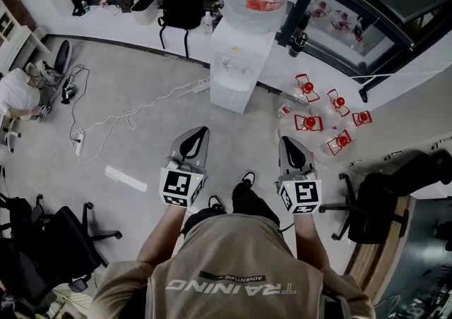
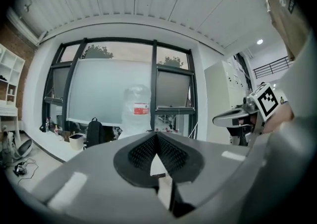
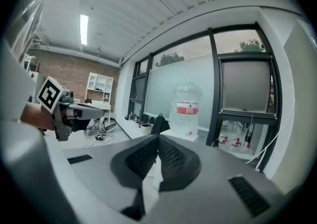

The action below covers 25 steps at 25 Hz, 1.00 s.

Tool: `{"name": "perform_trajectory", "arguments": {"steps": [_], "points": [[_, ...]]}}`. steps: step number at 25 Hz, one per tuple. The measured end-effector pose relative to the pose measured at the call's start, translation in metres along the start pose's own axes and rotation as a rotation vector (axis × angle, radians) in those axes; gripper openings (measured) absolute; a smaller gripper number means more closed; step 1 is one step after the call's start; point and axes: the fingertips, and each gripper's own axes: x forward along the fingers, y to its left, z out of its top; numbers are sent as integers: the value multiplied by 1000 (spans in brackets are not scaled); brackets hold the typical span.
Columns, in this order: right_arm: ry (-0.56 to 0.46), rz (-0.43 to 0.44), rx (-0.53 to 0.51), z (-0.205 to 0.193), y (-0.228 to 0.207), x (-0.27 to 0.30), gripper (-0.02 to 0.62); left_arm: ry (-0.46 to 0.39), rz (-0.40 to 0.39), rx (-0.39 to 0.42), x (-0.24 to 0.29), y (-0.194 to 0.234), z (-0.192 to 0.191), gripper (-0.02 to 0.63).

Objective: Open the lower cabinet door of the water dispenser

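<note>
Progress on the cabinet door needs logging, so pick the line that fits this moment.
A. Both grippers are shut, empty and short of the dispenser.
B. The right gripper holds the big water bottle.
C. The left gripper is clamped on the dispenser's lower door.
A: in the head view the left gripper and the right gripper stand apart from the water dispenser, with bare floor between, and each gripper view shows its jaws together on nothing.

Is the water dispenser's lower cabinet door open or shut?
Shut: the lower cabinet door lies flush in the water dispenser, no panel swung out.
</note>
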Motion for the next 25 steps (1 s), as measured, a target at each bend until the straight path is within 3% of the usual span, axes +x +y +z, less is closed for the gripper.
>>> {"name": "perform_trajectory", "arguments": {"steps": [10, 20, 25], "points": [[11, 11, 100, -27, -25, 62, 9, 79, 44, -3, 28, 26, -17, 2], [20, 4, 135, -42, -107, 137, 8, 119, 5, 84, 130, 30, -3, 2], [44, 63, 145, -52, -129, 173, 9, 114, 7, 97, 174, 29, 7, 2]]}}
